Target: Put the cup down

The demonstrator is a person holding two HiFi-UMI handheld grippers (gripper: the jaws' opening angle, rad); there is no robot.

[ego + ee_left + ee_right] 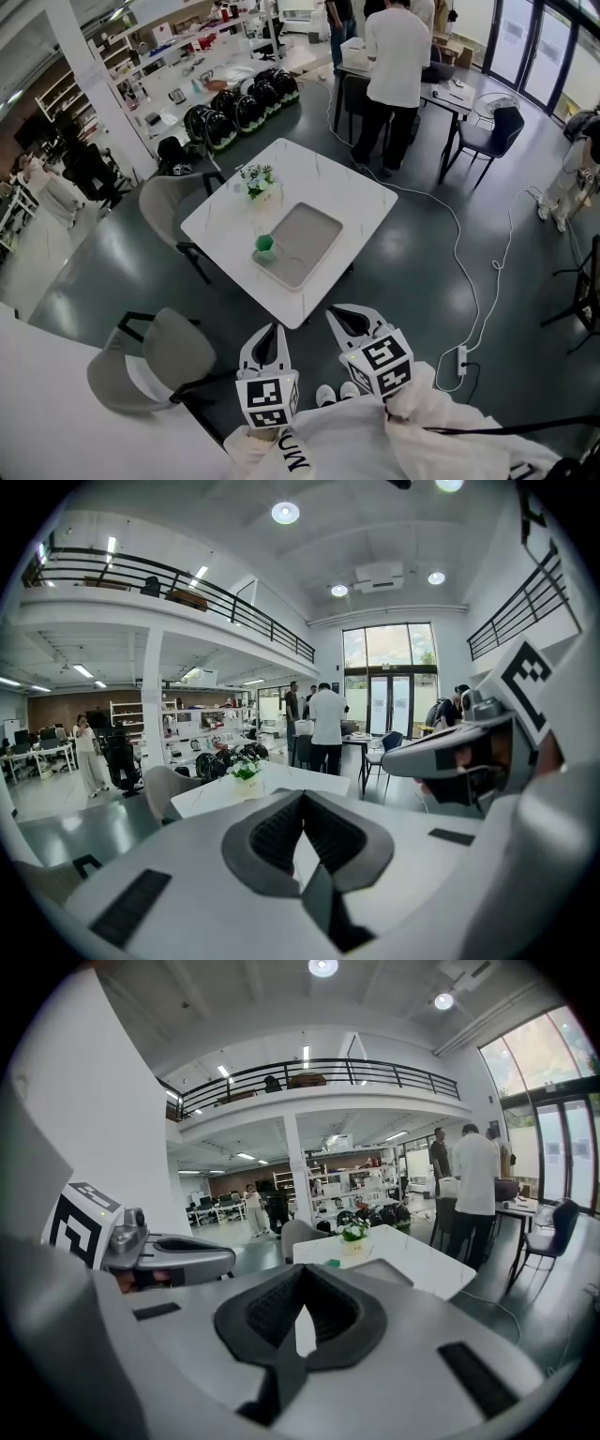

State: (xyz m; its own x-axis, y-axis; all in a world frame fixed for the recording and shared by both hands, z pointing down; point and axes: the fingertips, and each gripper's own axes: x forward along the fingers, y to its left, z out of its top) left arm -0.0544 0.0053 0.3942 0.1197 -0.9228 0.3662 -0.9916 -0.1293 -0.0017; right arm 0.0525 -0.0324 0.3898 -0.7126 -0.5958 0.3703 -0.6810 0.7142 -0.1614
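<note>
A small green cup (265, 247) stands upright at the near-left edge of a grey tray (305, 239) on the white table (328, 183). In the right gripper view the cup (332, 1263) shows as a small green spot on the table, far beyond the jaws. Both grippers hover off the table's near corner, well short of the cup. My left gripper (273, 330) (302, 799) is shut with nothing in it. My right gripper (349, 315) (302, 1269) is shut too, and holds nothing.
A pot of white flowers (259, 180) stands on the table behind the tray. Grey chairs sit at the left side (169, 206) and near my left gripper (150, 361). A person (396, 66) stands at a far desk. A white cable (469, 272) crosses the floor on the right.
</note>
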